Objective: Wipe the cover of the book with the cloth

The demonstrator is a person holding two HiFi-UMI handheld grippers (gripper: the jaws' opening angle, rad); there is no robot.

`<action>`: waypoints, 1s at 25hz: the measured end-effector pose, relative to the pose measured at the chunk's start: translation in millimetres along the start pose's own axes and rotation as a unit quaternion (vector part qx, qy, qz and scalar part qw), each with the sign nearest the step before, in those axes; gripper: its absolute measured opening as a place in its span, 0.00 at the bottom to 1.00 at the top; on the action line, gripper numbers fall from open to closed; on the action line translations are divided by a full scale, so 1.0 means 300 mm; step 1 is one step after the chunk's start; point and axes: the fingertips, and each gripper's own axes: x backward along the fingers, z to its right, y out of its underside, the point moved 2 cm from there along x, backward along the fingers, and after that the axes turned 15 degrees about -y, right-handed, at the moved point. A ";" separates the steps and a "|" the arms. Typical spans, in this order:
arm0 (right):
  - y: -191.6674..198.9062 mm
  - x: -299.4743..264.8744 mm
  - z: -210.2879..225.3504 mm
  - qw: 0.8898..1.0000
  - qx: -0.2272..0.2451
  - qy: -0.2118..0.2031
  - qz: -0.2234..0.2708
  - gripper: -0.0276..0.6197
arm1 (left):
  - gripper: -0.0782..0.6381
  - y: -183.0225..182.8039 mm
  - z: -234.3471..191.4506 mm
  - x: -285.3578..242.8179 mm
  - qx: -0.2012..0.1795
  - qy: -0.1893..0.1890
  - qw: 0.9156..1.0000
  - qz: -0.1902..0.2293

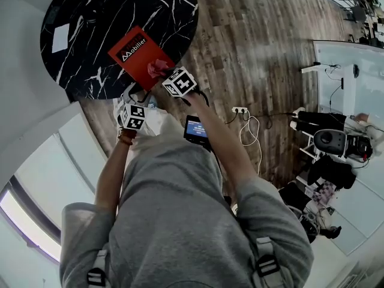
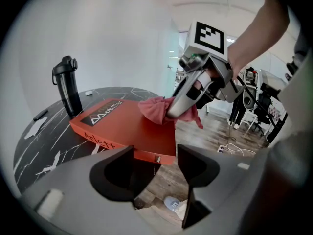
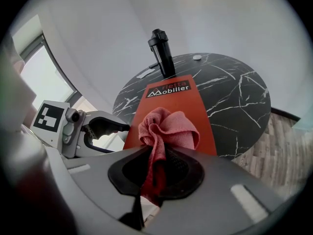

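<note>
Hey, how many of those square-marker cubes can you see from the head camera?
2. One cube is on the left gripper, just off the table; the other cube is on the right gripper, by the red book and cloth.

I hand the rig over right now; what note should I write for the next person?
Left gripper: open, empty, just short of the book, not touching it.
Right gripper: shut on the cloth, which sits on the cover's near end.
The book lies on the table.
Done: cloth is on the cover; wiped area cannot be told.
Left: wipe toward the title end.
</note>
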 end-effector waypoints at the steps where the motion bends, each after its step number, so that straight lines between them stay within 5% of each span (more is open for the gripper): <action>1: 0.000 -0.003 -0.005 1.000 -0.002 -0.004 -0.001 0.13 | 0.49 0.001 0.000 0.000 -0.001 0.000 1.000 0.000; 25: 0.003 -0.113 -0.150 0.988 0.029 -0.117 -0.093 0.13 | 0.52 0.001 0.019 0.000 -0.024 0.009 1.000 -0.008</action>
